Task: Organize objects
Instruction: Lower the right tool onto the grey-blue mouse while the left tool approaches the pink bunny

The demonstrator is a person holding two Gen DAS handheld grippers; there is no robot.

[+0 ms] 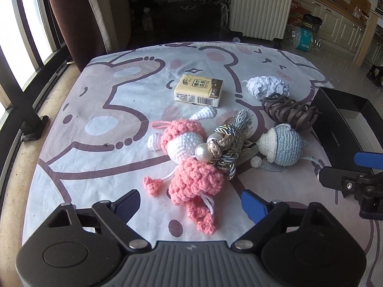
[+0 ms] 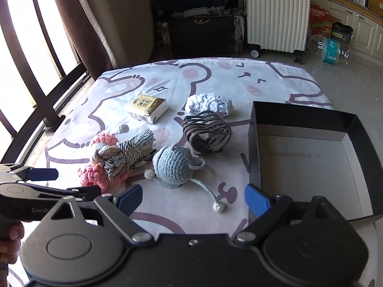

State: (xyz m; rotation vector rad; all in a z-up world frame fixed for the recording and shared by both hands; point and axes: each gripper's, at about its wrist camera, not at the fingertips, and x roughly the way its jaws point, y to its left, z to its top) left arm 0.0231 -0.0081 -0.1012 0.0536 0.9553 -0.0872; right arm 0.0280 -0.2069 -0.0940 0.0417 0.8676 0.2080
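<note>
Left gripper is hovering low over the near edge of the cartoon-printed white cloth, jaws spread wide with nothing between them; the pink and white crocheted doll is lying just ahead of its blue-padded fingertips. A grey-gold braided cord tassel with pearl beads is resting across the doll, touching it. Right gripper is also sitting with jaws parted and empty, pointing at the light blue crocheted ball toy with trailing cord, which is lying on the cloth just beside the tassel. Behind the blue toy, a coil of dark brown cord is standing, with a crumpled pale blue-white lace bundle just beyond it. A small yellow tissue packet is lying flat, apart from the others toward the far left. An open black cardboard box with pale interior is sitting at the right edge of the cloth, holding nothing visible.
</note>
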